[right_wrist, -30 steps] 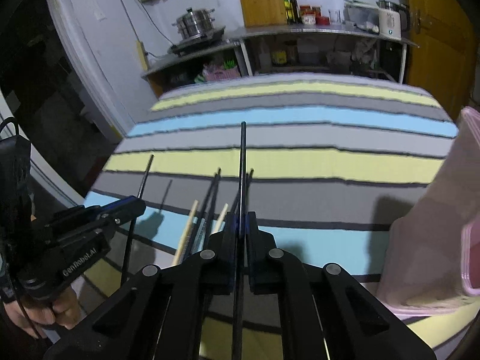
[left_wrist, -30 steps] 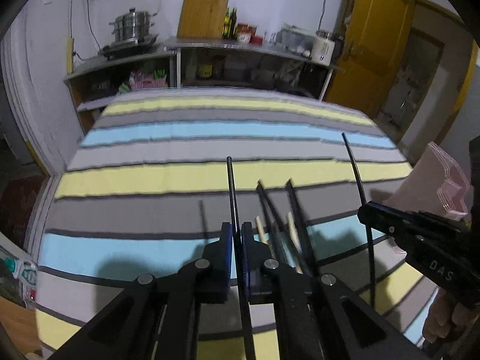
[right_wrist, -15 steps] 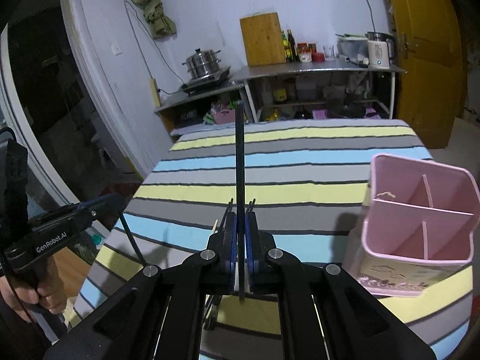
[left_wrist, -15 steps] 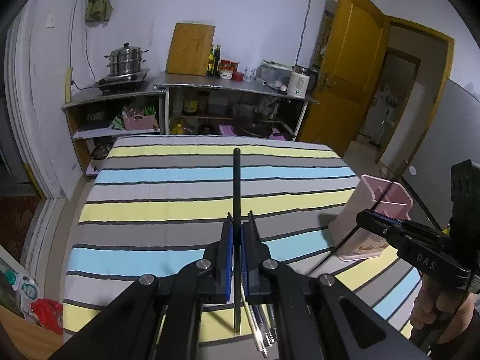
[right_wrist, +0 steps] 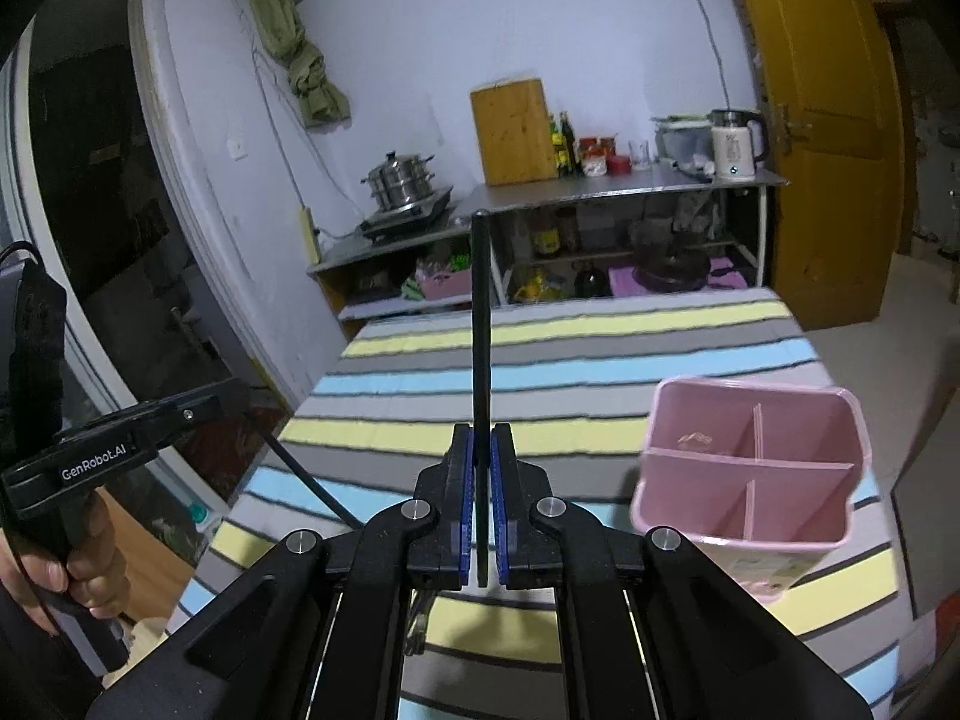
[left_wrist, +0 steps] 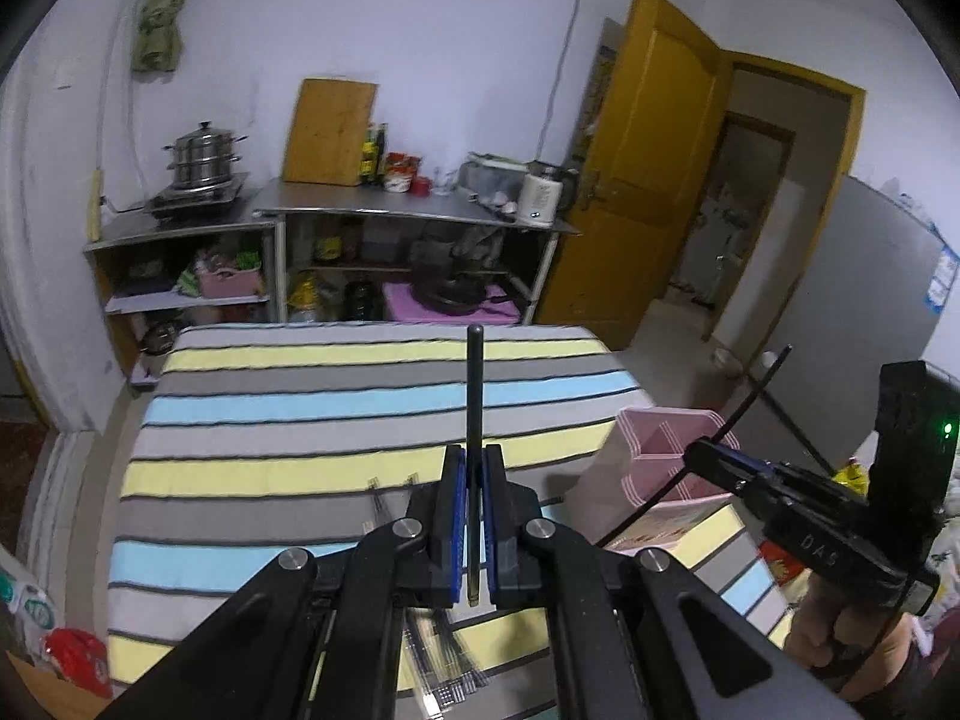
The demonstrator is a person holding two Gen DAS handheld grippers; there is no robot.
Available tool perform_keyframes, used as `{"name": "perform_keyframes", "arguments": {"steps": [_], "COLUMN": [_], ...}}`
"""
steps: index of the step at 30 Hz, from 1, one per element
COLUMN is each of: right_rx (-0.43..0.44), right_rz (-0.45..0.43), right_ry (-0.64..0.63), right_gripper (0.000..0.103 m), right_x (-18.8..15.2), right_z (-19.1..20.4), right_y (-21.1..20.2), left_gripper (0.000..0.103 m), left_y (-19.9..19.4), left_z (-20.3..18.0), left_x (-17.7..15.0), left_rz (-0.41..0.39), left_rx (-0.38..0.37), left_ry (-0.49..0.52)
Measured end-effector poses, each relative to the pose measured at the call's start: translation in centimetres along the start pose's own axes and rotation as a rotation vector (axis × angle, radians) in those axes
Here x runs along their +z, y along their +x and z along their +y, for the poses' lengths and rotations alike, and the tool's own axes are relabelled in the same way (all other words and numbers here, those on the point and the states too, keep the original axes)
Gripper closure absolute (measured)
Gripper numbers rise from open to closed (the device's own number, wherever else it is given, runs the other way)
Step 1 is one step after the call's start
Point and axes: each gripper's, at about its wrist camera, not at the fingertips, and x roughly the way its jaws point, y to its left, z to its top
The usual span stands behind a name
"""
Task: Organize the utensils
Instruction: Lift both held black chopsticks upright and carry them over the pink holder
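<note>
- Black chopstick (left_wrist: 475, 396) clamped between left gripper (left_wrist: 473, 516) fingers, now lifted off the striped cloth (left_wrist: 300, 408).
- Right gripper (right_wrist: 482, 510) likewise pinches another chopstick (right_wrist: 480, 324); pink holder (right_wrist: 750, 468) right of it, likely next.

The worktop (right_wrist: 600, 354) is covered by a cloth striped in grey, yellow and light blue, with thin dark lines between the bands. A pink utensil holder (right_wrist: 750, 468) stands upright on it near the right edge, divided inside into compartments. At the near edge, in the left wrist view, a loose bundle of chopsticks (left_wrist: 444, 660) lies flat on the cloth, blurred and partly hidden.
</note>
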Motion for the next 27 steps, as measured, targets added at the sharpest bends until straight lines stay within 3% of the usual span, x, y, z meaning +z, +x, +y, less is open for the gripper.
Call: {"name": "perform_keyframes", "arguments": {"steps": [15,22,27], "right_rx": [-0.117,-0.147,-0.16], "right_rz": [-0.163,-0.139,-0.071], "right_ry": [0.095,0.143,0.167], "right_gripper": [0.098,0.098,0.098], "right_x": [4.4,3.7,2.2], "right_z": [-7.2,-10.2,-11.5], "right_y": [-6.9,-5.7,-2.8], "left_gripper": [0.098,0.098,0.098], "left_y": [3.8,9.0,13.8], "left_z": [-10.1,-11.9,-11.4], "left_x": [6.0,5.2,3.4], "left_rz": [-0.032,0.029,0.104], "left_rx": [-0.178,-0.204,-0.193], "left_ry": [0.067,0.067,0.059]}}
